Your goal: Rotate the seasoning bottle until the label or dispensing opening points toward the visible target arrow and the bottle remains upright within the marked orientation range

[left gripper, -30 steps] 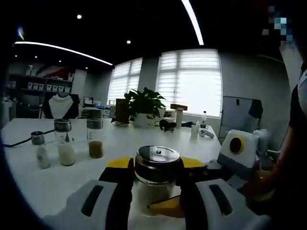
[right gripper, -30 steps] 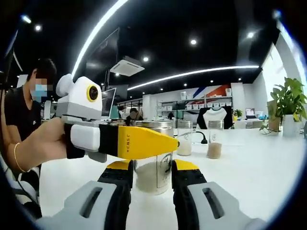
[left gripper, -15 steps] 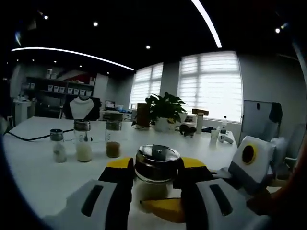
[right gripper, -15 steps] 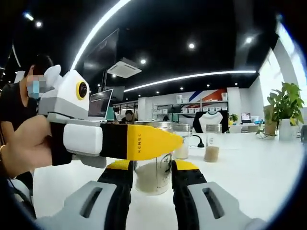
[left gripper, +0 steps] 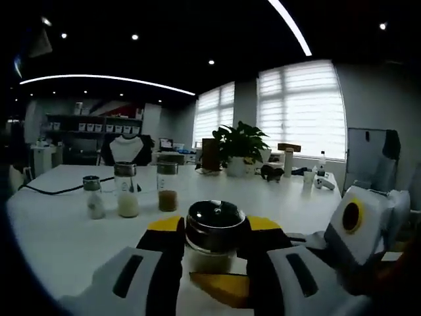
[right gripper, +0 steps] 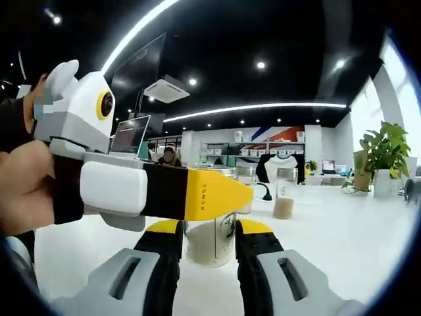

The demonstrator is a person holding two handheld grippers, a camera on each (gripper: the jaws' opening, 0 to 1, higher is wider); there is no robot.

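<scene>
I hold the seasoning bottle (left gripper: 214, 238) upright on the white bench (left gripper: 59, 230), clenched between my left tool (left gripper: 212, 247) and right tool (right gripper: 207, 240) at 6 o'clock, and I should turn it slowly, keeping it vertical, as no arrow is visible

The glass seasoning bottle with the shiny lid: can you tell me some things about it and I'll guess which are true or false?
1. The glass seasoning bottle with a shiny metal lid stands upright. True.
2. Both grippers grip it. True: the left gripper and the right gripper each flank it.
3. It holds brown powder. False: its contents look pale.
4. Five small jars wait behind. False: three small jars stand on the white table.
</scene>
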